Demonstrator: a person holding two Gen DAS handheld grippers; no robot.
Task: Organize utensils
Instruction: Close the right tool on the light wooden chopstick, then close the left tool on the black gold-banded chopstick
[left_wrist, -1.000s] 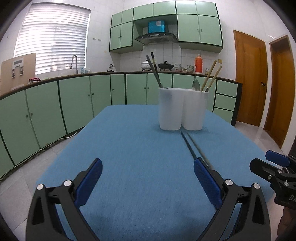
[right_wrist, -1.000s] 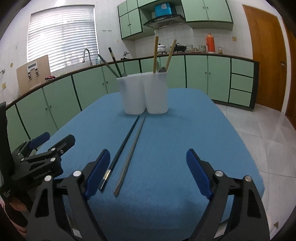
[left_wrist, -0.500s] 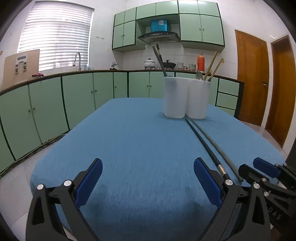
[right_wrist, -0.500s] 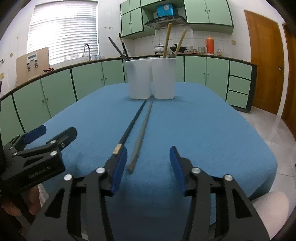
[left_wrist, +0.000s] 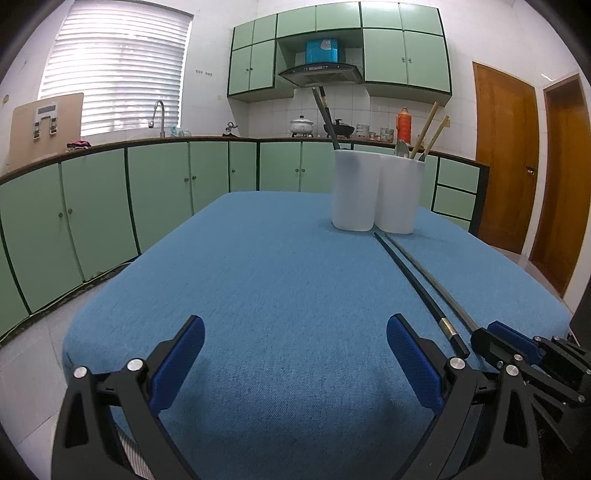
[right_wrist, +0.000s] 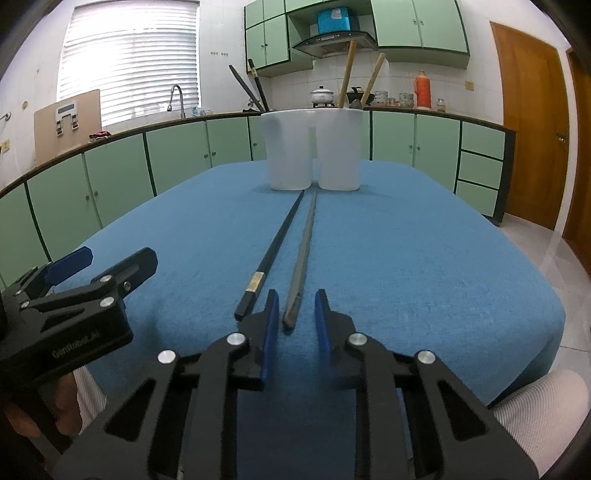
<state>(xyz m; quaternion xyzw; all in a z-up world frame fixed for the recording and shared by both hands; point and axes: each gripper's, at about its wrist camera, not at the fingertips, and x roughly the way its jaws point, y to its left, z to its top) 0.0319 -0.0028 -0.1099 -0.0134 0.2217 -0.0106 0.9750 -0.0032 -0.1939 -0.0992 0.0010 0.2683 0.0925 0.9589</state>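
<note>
Right gripper (right_wrist: 293, 319) low over the near edge of the blue-covered counter (right_wrist: 424, 258). Fingers (right_wrist: 269, 332) have just been closing: narrow gap left, near end of the grey chopstick (right_wrist: 303, 258) lying between the blue pads. Pads not seen touching it; a strip of cloth visible on either side of the tip. Black chopstick (right_wrist: 273, 247) just outside the left finger, butt end beside that pad, gold band a little ahead of it. Both sticks flat on the cloth, running straight ahead from the fingers and converging toward the white twin holder (right_wrist: 312, 151) at the far end. Holder upright; dark chopsticks in its left cup, pale wooden ones in the right.

Left gripper (left_wrist: 295, 354) beside the right one, fingers (left_wrist: 177, 358) spread wide, bare cloth only between them. Loose chopsticks off to the right of its right finger; holder ahead and right. A hand (right_wrist: 66, 402) and white sleeve under the left gripper's body.
</note>
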